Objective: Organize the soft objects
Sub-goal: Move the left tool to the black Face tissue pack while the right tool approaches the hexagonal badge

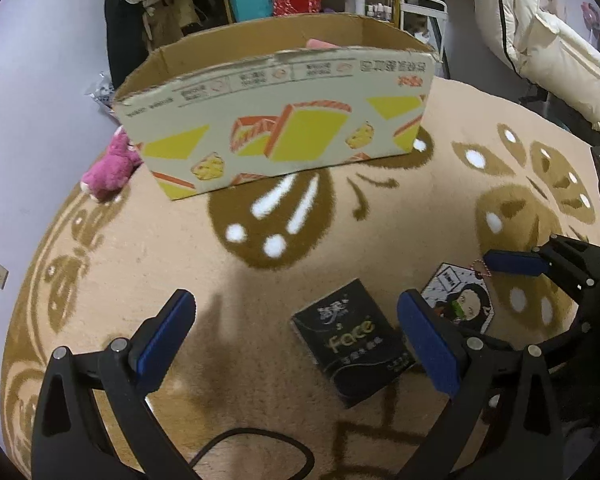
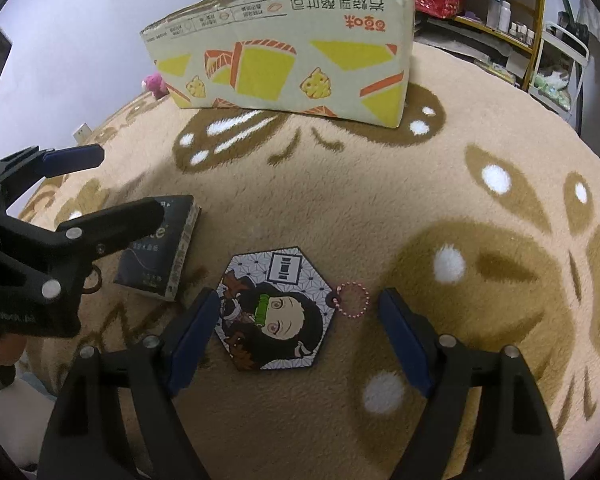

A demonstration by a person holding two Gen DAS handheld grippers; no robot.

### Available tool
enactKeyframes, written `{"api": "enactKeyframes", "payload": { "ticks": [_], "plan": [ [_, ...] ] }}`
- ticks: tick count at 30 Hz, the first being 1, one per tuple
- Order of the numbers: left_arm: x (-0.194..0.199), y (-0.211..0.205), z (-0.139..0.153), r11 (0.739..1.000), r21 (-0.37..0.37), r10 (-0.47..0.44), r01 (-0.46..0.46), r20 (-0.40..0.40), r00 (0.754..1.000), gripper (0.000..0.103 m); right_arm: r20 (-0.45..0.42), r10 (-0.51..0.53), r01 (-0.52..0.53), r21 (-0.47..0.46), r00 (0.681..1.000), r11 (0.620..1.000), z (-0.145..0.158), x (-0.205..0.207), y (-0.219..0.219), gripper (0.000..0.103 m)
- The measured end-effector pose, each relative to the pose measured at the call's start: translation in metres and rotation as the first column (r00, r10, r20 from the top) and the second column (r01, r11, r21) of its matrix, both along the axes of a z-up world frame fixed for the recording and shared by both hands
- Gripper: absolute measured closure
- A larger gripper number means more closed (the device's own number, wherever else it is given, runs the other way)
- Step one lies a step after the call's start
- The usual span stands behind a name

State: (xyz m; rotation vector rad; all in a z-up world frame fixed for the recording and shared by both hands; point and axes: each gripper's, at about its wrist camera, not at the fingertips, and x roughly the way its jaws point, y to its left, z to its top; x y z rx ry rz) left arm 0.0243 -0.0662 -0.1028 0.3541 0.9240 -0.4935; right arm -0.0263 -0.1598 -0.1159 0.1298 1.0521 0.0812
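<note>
A printed cardboard box [image 1: 276, 128] with yellow and orange cake pictures is seen in the upper middle of the left wrist view, standing open-topped on a tan carpet [image 1: 180, 248] patterned with brown butterflies. Only a pink edge [image 1: 320, 44] of something is visible above its near wall, toward the back; what else lies inside cannot be told. A pink plush toy [image 1: 108, 168] lies on the carpet just beside the box's left end, outside it.

In the lower middle of the same view, a black tissue pack [image 1: 352, 340] marked "Face" rests flat on the carpet. The left gripper [image 1: 296, 344] is held over it with jaws spread wide and released; the pack lies between the blue pads, nearer the right pad, and no pressing is seen.

In the lower middle of the right wrist view, a hexagonal cartoon-character keychain [image 2: 272, 308] with a pink bead chain [image 2: 354, 298] lies flat on the carpet. The right gripper [image 2: 296, 344] is positioned around it, its jaws apart and nothing grasped; the left pad appears to be at the keychain's edge, while the right pad is clear of it. The tissue pack is seen at left centre, partly covered by the left gripper's finger.

A shelf [image 2: 500, 8] with bottles is seen at the upper right.
</note>
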Motion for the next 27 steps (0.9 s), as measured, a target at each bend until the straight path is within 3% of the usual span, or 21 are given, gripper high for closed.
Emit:
{"api": "enactKeyframes", "payload": {
  "ticks": [15,20,27],
  "plan": [
    [0.005,-0.009,-0.012,1.000,0.011,0.003,-0.003,-0.053,0.999,0.003,0.014,0.017,-0.017,-0.016,1.000,1.000,0.003,-0.001,0.005,0.017],
    [0.005,-0.012,-0.018,0.999,0.046,0.006,-0.003,-0.060,0.998,0.006,0.020,0.042,-0.041,-0.042,0.999,0.998,0.005,-0.002,0.013,0.025],
    [0.013,-0.007,-0.028,0.999,0.021,0.031,-0.028,-0.141,0.990,0.009,0.012,0.046,-0.045,-0.046,0.999,0.998,0.003,-0.001,0.013,0.026]
  ]
}}
